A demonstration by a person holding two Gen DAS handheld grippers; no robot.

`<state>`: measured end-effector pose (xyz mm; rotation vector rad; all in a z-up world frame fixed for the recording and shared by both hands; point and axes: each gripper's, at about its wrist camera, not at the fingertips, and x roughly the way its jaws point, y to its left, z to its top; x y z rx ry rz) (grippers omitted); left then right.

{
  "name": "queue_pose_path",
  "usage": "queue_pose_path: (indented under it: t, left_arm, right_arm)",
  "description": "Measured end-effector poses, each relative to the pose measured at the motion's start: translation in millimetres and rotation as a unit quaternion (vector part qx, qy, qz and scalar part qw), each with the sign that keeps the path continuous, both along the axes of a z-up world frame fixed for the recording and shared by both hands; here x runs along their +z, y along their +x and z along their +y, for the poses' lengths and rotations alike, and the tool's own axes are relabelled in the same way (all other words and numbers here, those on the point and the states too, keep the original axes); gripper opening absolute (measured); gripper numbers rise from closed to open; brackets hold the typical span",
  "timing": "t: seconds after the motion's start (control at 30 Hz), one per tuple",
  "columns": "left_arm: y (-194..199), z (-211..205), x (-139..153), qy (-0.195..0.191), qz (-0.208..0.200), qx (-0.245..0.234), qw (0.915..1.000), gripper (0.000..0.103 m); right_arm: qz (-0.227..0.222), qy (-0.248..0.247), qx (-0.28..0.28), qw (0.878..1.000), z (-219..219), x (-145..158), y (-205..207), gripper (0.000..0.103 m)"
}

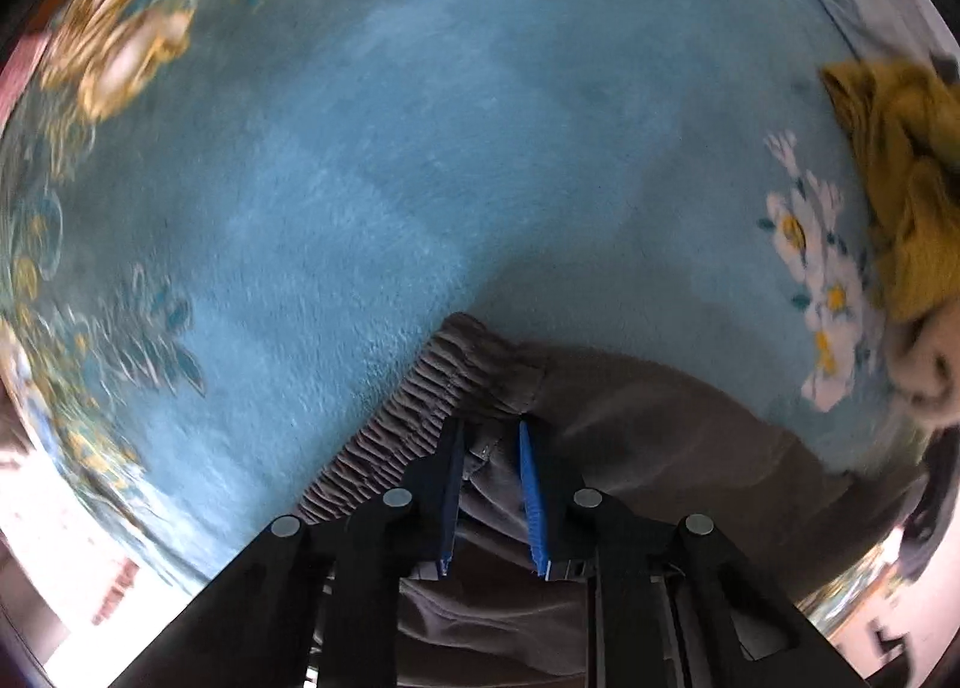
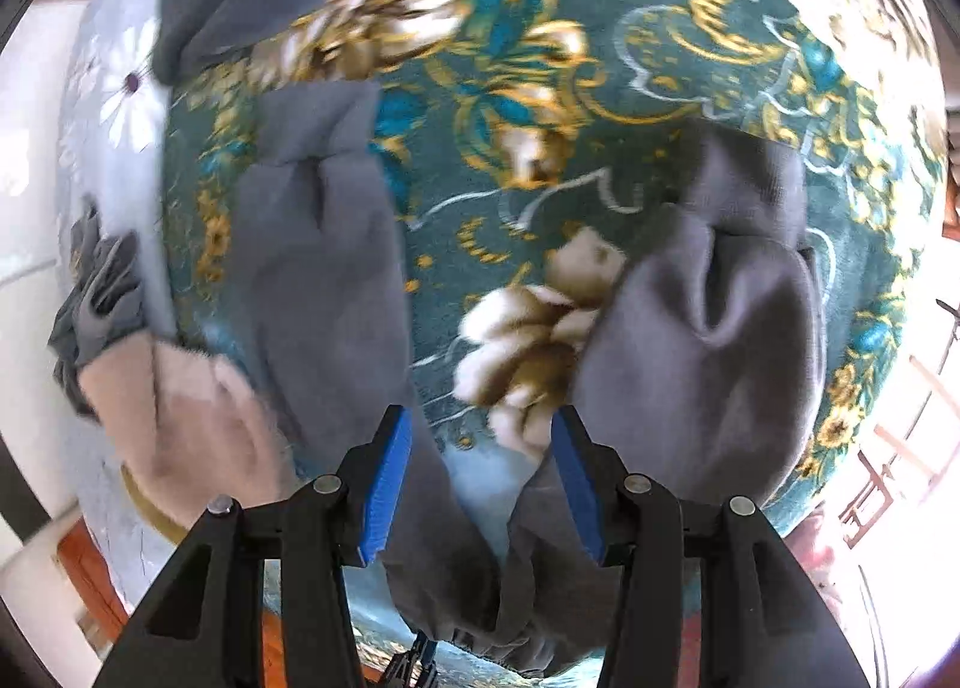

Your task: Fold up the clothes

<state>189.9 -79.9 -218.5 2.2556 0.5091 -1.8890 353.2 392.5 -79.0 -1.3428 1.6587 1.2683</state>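
Grey trousers lie on a blue floral blanket. In the left wrist view their ribbed elastic waistband runs diagonally, and my left gripper is shut on the grey cloth just behind it, blue pads pinching a fold. In the right wrist view the two trouser legs spread apart over the patterned blanket. My right gripper hangs above the crotch area with its blue pads wide apart and nothing between them.
A mustard-yellow garment and a beige one are piled at the right in the left wrist view. A pink fuzzy garment and a crumpled grey one lie at the left in the right wrist view.
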Motion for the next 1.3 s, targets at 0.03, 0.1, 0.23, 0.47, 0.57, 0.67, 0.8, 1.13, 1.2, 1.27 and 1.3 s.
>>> queue_pose_path:
  t: [0.03,0.1,0.23,0.47,0.57,0.67,0.8,1.13,1.2,1.27,1.3]
  left_arm:
    - [0,0,2,0.011,0.008,-0.001,0.9999,0.021]
    - [0,-6,6,0.052,0.025,0.013,0.9983,0.027]
    - [2,-26,2,0.079,0.050,0.035,0.9950,0.063]
    - [1,-22,-33,0.179,0.027,0.046,0.9824,0.061]
    - [-2,-7,-20,0.239,0.037,0.019,0.9701,0.061]
    - [-6,-64,-2,0.267,0.044,-0.055,0.9612,0.061]
    - [-18,-82,-34,0.280,0.029,-0.055,0.9581,0.056]
    - [-39,-118,-44,0.306,0.023,-0.024,0.9516,0.044]
    - [-28,-142,-25,0.312,0.036,-0.023,0.9490,0.020]
    - [-13,-170,-3,0.305,0.047,-0.016,0.9510,0.013]
    - [-8,-173,0,0.296,0.053,-0.013,0.9535,0.012]
  right_arm:
    - [0.011,0.003,0.013,1.000,1,5,-1,0.050]
    - [0.031,0.007,0.042,0.999,-2,16,-11,0.050]
    - [0.049,0.011,0.082,0.995,-29,38,-25,0.050]
    - [0.030,0.024,0.120,0.992,-67,62,-38,0.050]
    - [0.025,0.032,0.125,0.991,-75,75,-25,0.050]
    - [0.020,0.039,0.123,0.991,-85,82,-30,0.052]
    - [0.009,0.039,0.125,0.991,-102,82,-20,0.054]
    - [-0.006,0.036,0.140,0.990,-125,89,-33,0.054]
    - [-0.003,0.036,0.142,0.989,-122,91,-28,0.054]
    - [-0.003,0.036,0.139,0.990,-120,90,-24,0.054]
    - [-0.004,0.035,0.136,0.990,-121,89,-25,0.054]
